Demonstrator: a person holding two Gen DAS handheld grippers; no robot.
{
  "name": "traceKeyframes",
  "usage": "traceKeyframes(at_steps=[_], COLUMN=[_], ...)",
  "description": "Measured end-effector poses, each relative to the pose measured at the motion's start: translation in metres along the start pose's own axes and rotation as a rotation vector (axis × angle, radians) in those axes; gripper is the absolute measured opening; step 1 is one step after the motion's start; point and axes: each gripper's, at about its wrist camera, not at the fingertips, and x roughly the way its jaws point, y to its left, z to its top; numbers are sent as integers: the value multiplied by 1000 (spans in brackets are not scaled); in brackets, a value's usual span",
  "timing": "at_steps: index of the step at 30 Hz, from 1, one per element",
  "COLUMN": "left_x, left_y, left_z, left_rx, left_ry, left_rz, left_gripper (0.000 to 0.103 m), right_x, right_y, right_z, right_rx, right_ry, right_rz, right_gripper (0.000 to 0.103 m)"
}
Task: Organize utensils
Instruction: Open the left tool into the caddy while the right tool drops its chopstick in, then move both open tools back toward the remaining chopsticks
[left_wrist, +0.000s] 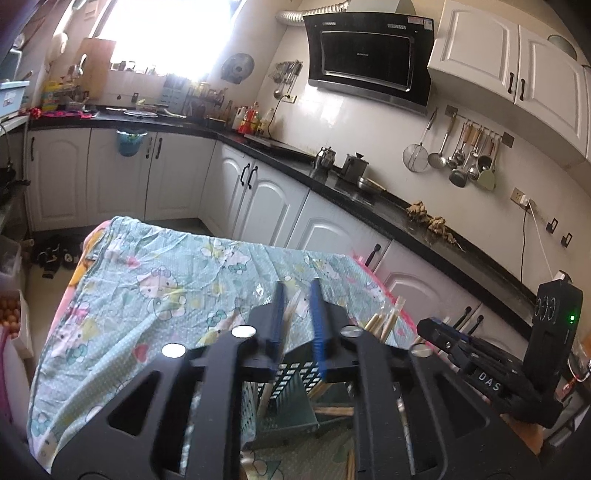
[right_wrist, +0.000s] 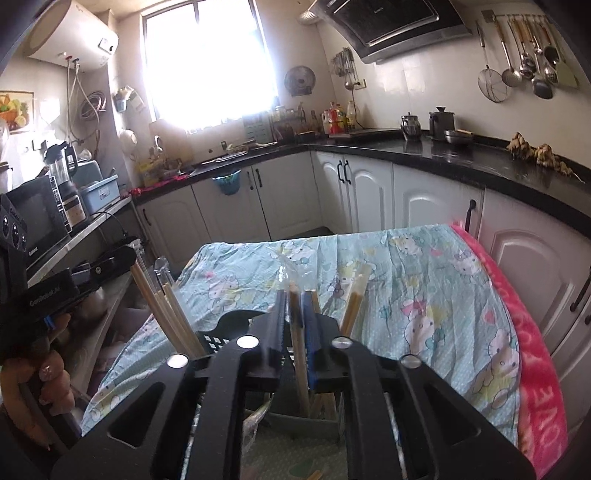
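1. Left tool has its jaws slightly apart around one chopstick, not pressing it.
2. Right tool likewise stands loose around a chopstick.
3. Both sticks stand in the green basket on the desk, probably just released there for sorting.

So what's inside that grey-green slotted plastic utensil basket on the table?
Pale wooden chopsticks stand upright in the grey-green slotted plastic basket, one between the right gripper fingers. The basket's bottom and lower contents are hidden behind the gripper body.
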Motion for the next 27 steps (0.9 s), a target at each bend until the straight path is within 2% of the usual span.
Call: traceKeyframes(at_steps=[1, 3, 9, 14, 19, 27], left_x=[0, -1, -11, -26, -40, -56], left_y=[0, 1, 0, 1, 3, 1], left_z=[-1, -3, -7, -9, -9, -15], left_rx=[-2, 0, 0, -20, -38, -35], left_ry=[4, 5, 1, -27, -42, -42], left_rz=[-1, -4, 0, -32, -33, -26], left_gripper=[19, 20, 40, 71, 90, 92], right_x=[-1, -4, -19, -32, -44, -59], right_y=[-1, -2, -5, -6, -5, 1], right_z=[0, -1, -2, -4, -6, -15], right_rx=[4, 10, 23, 21, 15, -2], right_ry=[-2, -2, -11, -24, -32, -24], right_rz=[-1, 0, -2, -12, -16, -13], right_gripper=[24, 26, 38, 44, 49, 59])
